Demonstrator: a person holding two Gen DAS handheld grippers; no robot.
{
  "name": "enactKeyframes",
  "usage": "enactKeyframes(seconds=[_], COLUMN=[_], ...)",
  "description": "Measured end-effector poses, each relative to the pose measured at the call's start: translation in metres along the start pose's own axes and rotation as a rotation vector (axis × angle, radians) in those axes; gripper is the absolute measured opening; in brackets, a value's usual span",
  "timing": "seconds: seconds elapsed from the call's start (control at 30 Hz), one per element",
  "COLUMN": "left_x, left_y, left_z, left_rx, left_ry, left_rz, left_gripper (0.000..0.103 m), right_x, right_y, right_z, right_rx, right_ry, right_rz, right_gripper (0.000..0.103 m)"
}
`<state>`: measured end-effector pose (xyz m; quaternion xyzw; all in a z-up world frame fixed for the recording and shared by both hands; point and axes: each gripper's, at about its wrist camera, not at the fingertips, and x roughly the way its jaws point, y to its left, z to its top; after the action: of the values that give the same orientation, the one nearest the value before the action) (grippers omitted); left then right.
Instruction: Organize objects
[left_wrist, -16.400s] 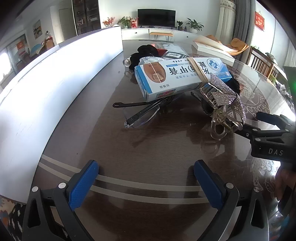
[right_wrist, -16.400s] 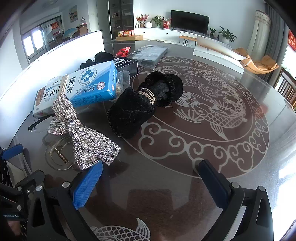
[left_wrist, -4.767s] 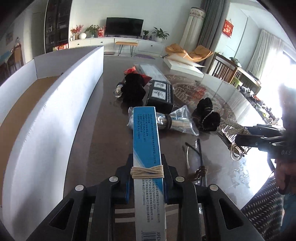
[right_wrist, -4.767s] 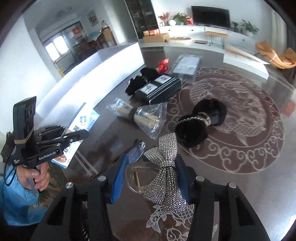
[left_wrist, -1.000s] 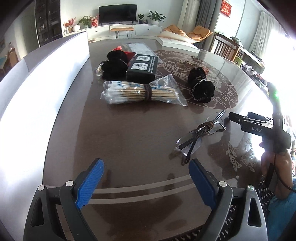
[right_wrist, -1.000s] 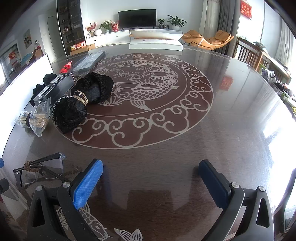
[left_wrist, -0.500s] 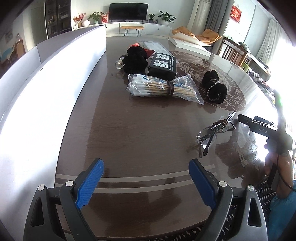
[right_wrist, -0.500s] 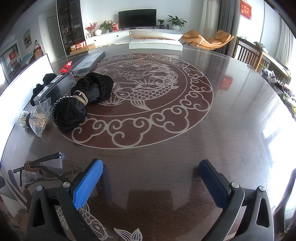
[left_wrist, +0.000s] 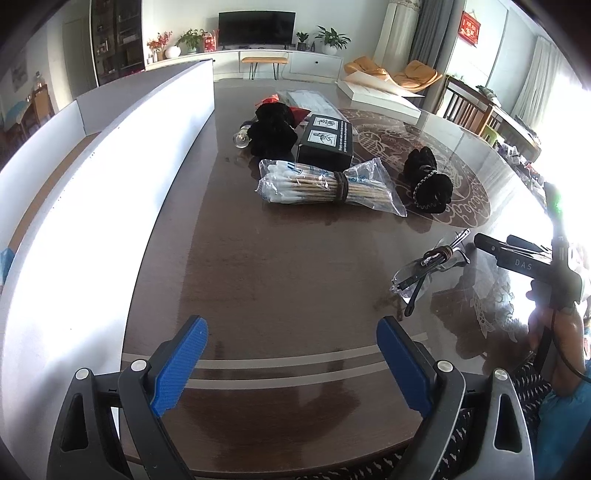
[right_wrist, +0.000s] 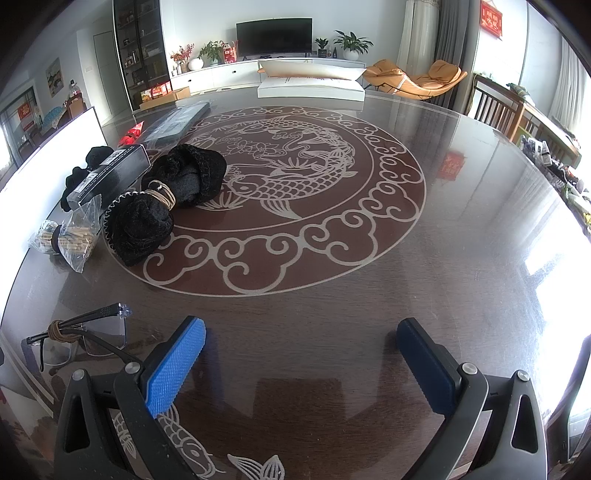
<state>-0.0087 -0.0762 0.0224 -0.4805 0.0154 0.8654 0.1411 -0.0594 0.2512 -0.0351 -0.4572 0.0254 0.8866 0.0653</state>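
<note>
Blue-padded and spread wide, the left gripper (left_wrist: 291, 363) hangs empty over the dark wooden table (left_wrist: 280, 258) in the left wrist view. The blue medicine box it clamped a few seconds ago is gone from its grasp and from sight, which suggests that one item has been put away, probably in the long white tray (left_wrist: 110, 177) along the table's left edge, though its contents cannot be made out here. Left to sort are the bagged cotton swabs (left_wrist: 325, 184), a black box (left_wrist: 327, 140), two black fabric bundles (left_wrist: 428, 181) and the folded glasses (left_wrist: 430, 267), which lie just beside the right gripper's tip.

From the right wrist view, the right gripper (right_wrist: 301, 362) is likewise fully open and holds nothing; the rhinestone bow clip it carried earlier has also gone. The glasses (right_wrist: 79, 334) lie near its left finger, likely the next pick. The glossy tabletop bears a pale carp-and-cloud medallion (right_wrist: 295, 184). Beyond it is a bright living room with a television (right_wrist: 274, 37), potted plants and orange loungers.
</note>
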Motion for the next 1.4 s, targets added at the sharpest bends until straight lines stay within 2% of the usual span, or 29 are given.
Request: enactKeyframes(seconds=[1.17, 1.4], left_x=[0.001, -0.005], left_y=[0.003, 0.004], left_z=[-0.002, 0.009], left_rx=[-0.003, 0.008], left_ry=[0.003, -0.017], left_rz=[0.003, 0.001], left_gripper=[0.094, 0.093], right_x=[0.000, 0.000], right_y=[0.000, 0.000], right_z=[0.000, 0.000], right_rx=[0.000, 0.001], right_ry=[0.000, 0.000], right_rz=[-0.001, -0.001], right_gripper=[0.103, 0.103])
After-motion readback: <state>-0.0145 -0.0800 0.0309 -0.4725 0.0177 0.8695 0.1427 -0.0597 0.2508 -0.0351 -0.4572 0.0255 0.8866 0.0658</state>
